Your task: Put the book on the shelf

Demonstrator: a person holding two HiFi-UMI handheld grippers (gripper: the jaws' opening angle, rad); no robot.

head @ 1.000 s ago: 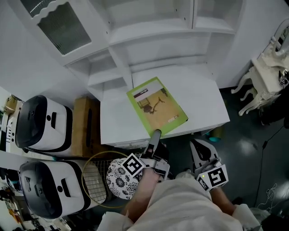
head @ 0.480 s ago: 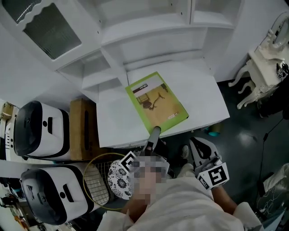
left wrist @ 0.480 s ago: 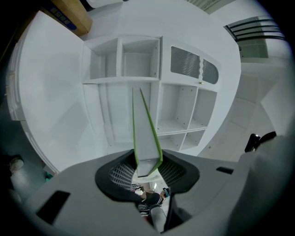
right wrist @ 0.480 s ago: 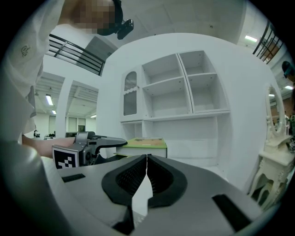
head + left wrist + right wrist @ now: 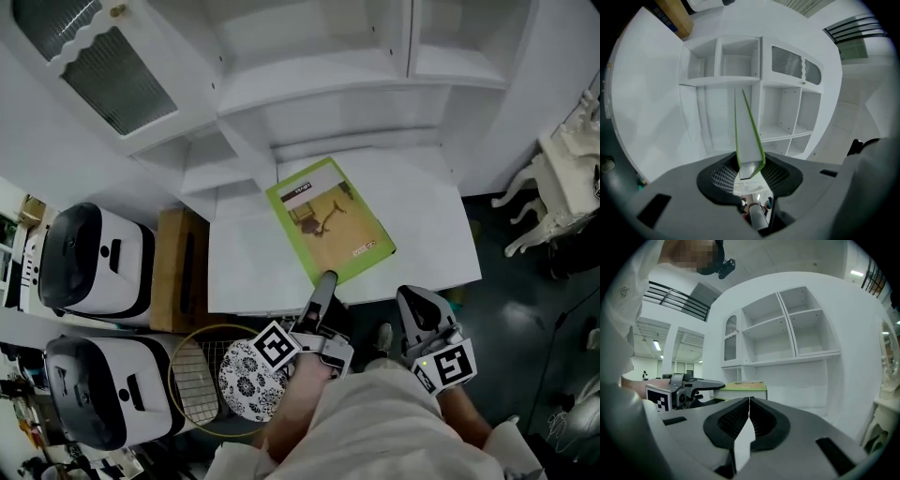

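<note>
Head view: one thin green-covered book (image 5: 328,220) is held level over the white worktop (image 5: 427,220) below the white wooden shelf unit (image 5: 319,84), its near corner pinched in the left gripper (image 5: 323,284) jaws. The right gripper (image 5: 412,305), off the worktop's near edge, has its jaws pressed together on nothing. Two white-and-black domed appliances (image 5: 94,267) stand left of the shelf unit.

Green book (image 5: 330,219), lvl, cover up
</note>
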